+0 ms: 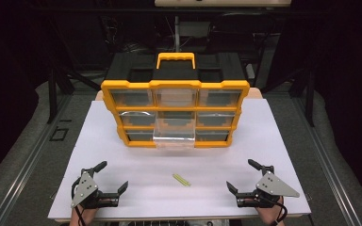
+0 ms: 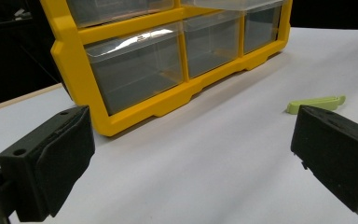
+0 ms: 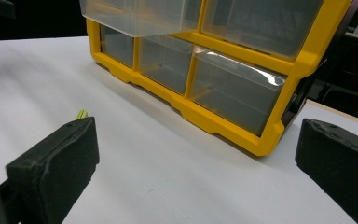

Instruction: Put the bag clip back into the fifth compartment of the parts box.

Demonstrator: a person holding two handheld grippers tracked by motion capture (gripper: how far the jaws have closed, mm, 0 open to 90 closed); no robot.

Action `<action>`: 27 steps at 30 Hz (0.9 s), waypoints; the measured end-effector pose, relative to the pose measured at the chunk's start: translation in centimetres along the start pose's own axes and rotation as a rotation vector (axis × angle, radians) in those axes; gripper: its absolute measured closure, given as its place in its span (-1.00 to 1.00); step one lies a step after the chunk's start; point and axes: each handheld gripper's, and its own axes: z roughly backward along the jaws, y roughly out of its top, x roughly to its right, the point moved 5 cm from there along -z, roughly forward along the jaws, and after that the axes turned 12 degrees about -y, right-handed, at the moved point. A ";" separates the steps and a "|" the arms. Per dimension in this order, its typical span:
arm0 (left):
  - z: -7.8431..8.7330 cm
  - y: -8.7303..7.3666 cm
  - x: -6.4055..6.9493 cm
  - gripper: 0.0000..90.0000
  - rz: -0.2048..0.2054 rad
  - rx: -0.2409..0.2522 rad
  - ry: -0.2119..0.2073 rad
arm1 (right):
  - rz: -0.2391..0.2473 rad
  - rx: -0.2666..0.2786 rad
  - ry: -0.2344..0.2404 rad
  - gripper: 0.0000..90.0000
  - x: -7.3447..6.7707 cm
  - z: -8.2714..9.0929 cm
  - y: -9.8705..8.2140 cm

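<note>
Item: small green clip — lies flat on the white table, between the two grippers, well short of the yellow organiser.
Drawer: the middle clear drawer stands pulled out, apparently empty.
Left gripper: jaws wide, holding nothing.
Right gripper: jaws wide, holding nothing.
Step, as judged: start of the pickup — nothing grasped yet.
Next move calls for one gripper to straddle the thin clip low against the table, then close.
</note>
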 end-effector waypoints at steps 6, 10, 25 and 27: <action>0.0 0.0 0.0 -1.00 0.001 -0.005 0.004 | -0.005 -0.021 0.001 -1.00 -0.2 -0.3 -0.1; 0.0 -0.1 -0.1 -1.00 0.004 -0.007 0.009 | -0.004 -0.041 0.000 -1.00 -0.4 -0.5 0.0; -0.2 -0.1 -0.2 -1.00 0.005 -0.018 0.011 | 0.013 -0.130 0.047 -1.00 -2.3 -3.1 0.3; -0.2 -0.1 -0.2 -1.00 0.005 -0.019 0.010 | 0.013 -0.136 0.053 -1.00 -2.5 -3.3 0.3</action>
